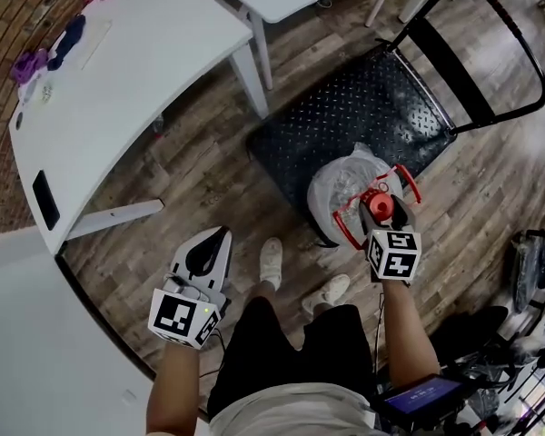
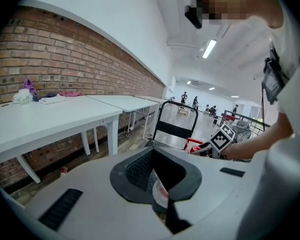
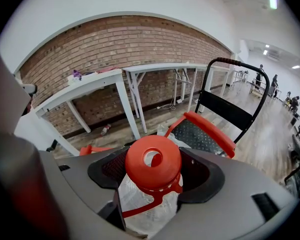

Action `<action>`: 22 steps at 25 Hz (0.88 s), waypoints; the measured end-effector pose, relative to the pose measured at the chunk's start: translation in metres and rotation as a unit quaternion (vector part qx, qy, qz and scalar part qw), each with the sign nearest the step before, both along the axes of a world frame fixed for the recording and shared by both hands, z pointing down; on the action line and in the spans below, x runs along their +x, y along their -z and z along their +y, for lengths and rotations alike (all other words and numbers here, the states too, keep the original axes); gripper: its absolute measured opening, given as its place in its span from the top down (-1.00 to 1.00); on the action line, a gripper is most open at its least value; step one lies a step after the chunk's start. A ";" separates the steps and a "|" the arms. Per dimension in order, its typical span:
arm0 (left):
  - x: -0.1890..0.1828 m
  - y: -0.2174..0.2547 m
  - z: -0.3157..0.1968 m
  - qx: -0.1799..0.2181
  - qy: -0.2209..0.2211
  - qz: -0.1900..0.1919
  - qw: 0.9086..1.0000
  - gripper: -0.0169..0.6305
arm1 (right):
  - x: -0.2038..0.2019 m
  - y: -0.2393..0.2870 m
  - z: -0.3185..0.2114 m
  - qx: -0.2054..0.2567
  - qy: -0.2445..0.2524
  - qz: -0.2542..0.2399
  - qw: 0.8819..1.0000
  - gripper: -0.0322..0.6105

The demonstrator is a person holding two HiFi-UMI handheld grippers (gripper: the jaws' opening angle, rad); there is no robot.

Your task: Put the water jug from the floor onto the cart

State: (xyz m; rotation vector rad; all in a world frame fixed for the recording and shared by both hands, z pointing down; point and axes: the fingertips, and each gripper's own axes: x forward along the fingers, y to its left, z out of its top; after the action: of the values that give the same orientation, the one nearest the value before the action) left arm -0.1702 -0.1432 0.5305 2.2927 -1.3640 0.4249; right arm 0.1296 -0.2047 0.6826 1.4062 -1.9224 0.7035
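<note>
While I watch through the head view, the right gripper (image 1: 381, 211) has its two jaws closed on the neck of the clear, crinkled plastic water jug (image 1: 345, 184), just under the round red cap (image 1: 379, 205). The right gripper view confirms it: the red cap (image 3: 152, 163) sits above the jaws of the right gripper (image 3: 152, 186), and the clear jug body (image 3: 140, 206) hangs below them. A red carrying handle (image 3: 210, 126) arches out from the neck on the far side.

From above, the jug sits over the near edge of the black diamond-plate cart platform (image 1: 345, 107), partly over the deck and partly over the wood-plank floor (image 1: 191, 180). I cannot tell whether its base rests on anything, nor how much liquid is inside. The cart's black tubular push handle (image 1: 518, 53) stands at the far end of the deck.

My left gripper (image 1: 222, 234) is low at the person's left side, well apart from the jug. In the left gripper view, the left gripper (image 2: 165, 199) has its jaws drawn together with nothing gripped.

The only print I can make out is the black-and-white square marker pattern on each gripper's cube (image 1: 395, 254). A long white table (image 1: 136, 71) runs along the brick wall (image 3: 115, 39).
</note>
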 end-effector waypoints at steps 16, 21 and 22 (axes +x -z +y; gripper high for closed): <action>0.006 0.008 -0.008 0.005 -0.018 0.015 1.000 0.95 | -0.001 0.026 0.006 0.029 -0.001 -0.011 1.000 -0.08; 0.016 0.032 -0.021 0.030 -0.051 0.031 0.998 0.95 | -0.005 0.104 0.007 0.094 -0.015 -0.031 0.995 -0.08; 0.019 0.039 -0.022 0.035 -0.059 0.035 0.997 0.95 | -0.006 0.123 0.010 0.108 -0.020 -0.035 0.993 -0.08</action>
State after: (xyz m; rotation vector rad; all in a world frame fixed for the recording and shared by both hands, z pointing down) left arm -0.1516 -0.1654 0.4911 2.4304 -1.2329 0.3336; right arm 0.1241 -0.1946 0.5601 1.5718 -2.0805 0.5839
